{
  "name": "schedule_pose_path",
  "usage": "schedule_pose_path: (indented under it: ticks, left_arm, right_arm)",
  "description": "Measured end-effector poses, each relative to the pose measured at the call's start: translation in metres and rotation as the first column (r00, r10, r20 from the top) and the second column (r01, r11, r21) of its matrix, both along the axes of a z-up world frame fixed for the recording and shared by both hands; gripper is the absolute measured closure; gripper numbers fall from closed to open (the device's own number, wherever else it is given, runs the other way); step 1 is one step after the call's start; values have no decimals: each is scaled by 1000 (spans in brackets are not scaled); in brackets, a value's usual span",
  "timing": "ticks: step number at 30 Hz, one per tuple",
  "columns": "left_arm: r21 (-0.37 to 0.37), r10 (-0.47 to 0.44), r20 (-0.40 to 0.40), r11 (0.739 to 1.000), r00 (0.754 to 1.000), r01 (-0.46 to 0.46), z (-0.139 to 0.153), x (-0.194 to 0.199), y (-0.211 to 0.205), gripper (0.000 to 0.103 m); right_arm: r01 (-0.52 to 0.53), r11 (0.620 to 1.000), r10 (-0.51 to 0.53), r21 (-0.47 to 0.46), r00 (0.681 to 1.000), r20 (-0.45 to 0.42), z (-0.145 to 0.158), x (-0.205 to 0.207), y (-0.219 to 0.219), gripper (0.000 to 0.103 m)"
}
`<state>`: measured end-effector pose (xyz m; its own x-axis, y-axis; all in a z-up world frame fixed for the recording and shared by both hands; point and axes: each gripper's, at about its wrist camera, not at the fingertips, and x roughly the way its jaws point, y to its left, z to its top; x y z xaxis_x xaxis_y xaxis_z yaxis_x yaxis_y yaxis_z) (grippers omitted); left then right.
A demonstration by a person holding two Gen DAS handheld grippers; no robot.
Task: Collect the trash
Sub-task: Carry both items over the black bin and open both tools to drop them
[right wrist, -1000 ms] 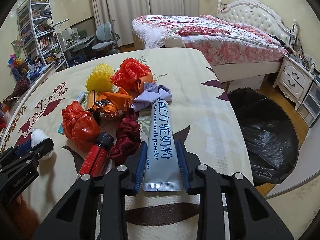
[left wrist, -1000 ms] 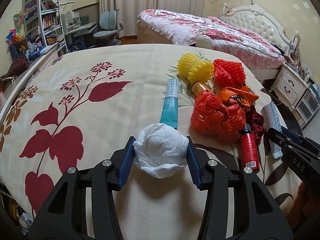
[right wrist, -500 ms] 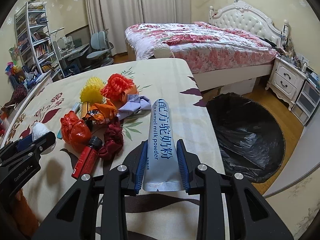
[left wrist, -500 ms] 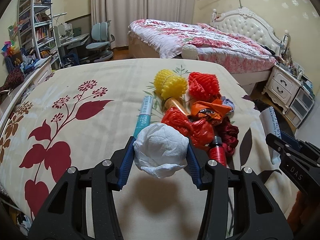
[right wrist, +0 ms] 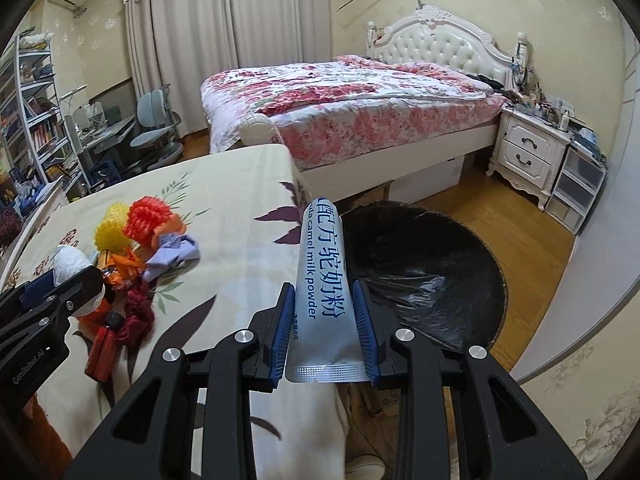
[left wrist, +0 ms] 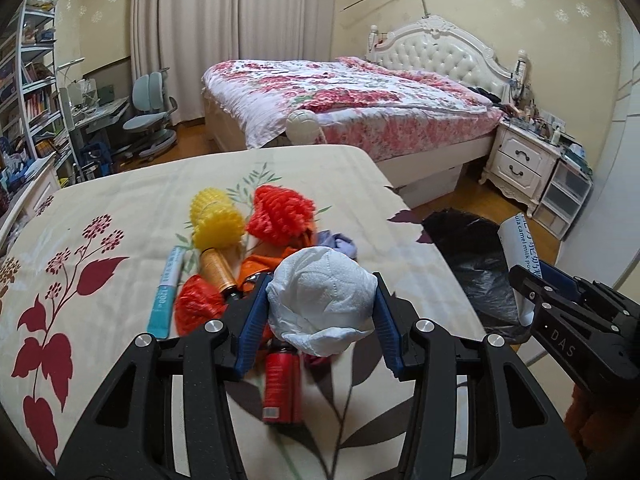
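Right now my left gripper (left wrist: 322, 306) is clenched on a crumpled white tissue ball (left wrist: 322, 300), held above the bed (left wrist: 120, 208) with the leaf-patterned cover. My right gripper (right wrist: 323, 328) is clamped on a white camel milk powder sachet (right wrist: 322, 280), past the bed's right edge and in front of the black trash bag (right wrist: 436, 276) that stands on the floor beside that edge. Near the bed's right edge lie a red bottle (left wrist: 280, 380), an orange bag (left wrist: 198, 304), a teal tube (left wrist: 166, 292), and yellow (left wrist: 216, 220) and red netting (left wrist: 280, 210).
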<state>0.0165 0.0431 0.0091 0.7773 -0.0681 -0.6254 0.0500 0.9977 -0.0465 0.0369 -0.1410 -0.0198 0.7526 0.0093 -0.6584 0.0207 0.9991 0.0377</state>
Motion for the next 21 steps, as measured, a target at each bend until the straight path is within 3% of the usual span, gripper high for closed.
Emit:
schedule_pose_path:
  ticks: [7, 21]
  left_arm:
    - [16, -69, 0, 997, 998, 69, -5, 26, -48, 56]
    - [82, -148, -34, 985, 988, 150, -29, 78, -124, 55]
  right_arm:
    - [84, 996, -84, 11, 996, -9, -8, 16, -41, 72]
    - [176, 984, -176, 17, 984, -31, -24, 44, -83, 72]
